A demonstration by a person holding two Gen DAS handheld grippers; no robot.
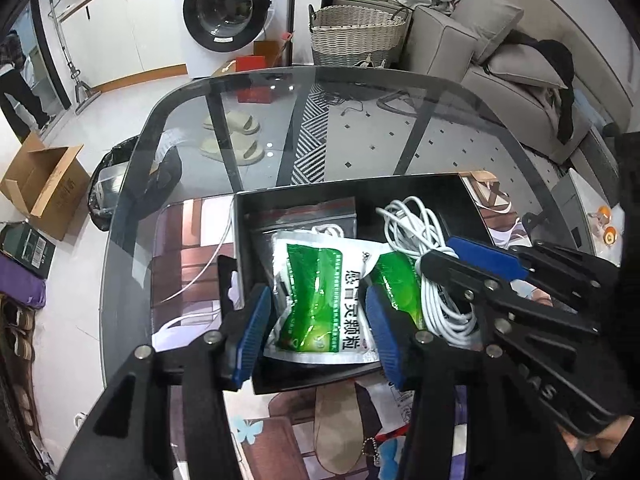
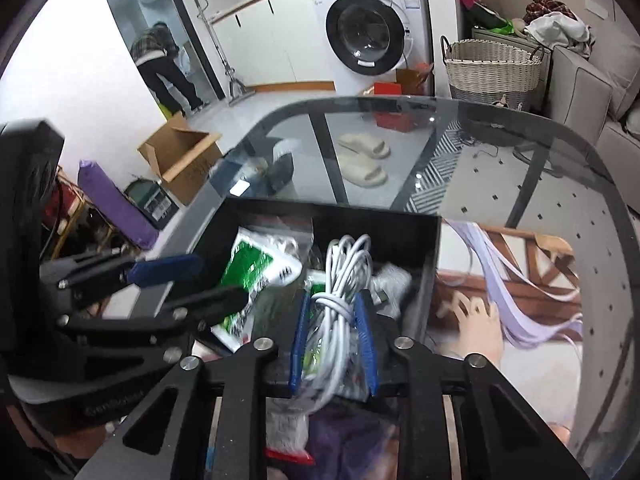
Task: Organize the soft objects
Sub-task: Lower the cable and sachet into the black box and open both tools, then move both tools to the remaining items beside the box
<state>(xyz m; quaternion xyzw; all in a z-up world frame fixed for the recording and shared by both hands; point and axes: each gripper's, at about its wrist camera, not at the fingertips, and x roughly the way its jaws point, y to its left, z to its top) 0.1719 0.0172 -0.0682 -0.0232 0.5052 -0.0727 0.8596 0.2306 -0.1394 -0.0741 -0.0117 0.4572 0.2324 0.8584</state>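
A black box [image 1: 424, 186] stands on the glass table [image 1: 360, 128]. In it lie a green-and-white medicine pouch [image 1: 320, 300], a clear zip bag [image 1: 308, 216] and a coiled white cable [image 1: 424, 248]. My left gripper [image 1: 318, 330] is open, its blue pads on either side of the pouch. My right gripper [image 2: 334, 338] is shut on the white cable bundle [image 2: 340, 288] over the box [image 2: 360, 216]. The right gripper also shows in the left wrist view [image 1: 472, 258], beside the cable. The left gripper shows at the left of the right wrist view [image 2: 184, 280], by the pouch [image 2: 252, 268].
A printed anime mat [image 2: 520, 280] lies under the glass to the right of the box. Beyond the table are a wicker basket [image 1: 356, 34], a washing machine [image 1: 226, 12], a sofa [image 1: 500, 60], a cardboard box [image 1: 44, 184] and slippers [image 1: 234, 136]. A person [image 2: 160, 68] stands far off.
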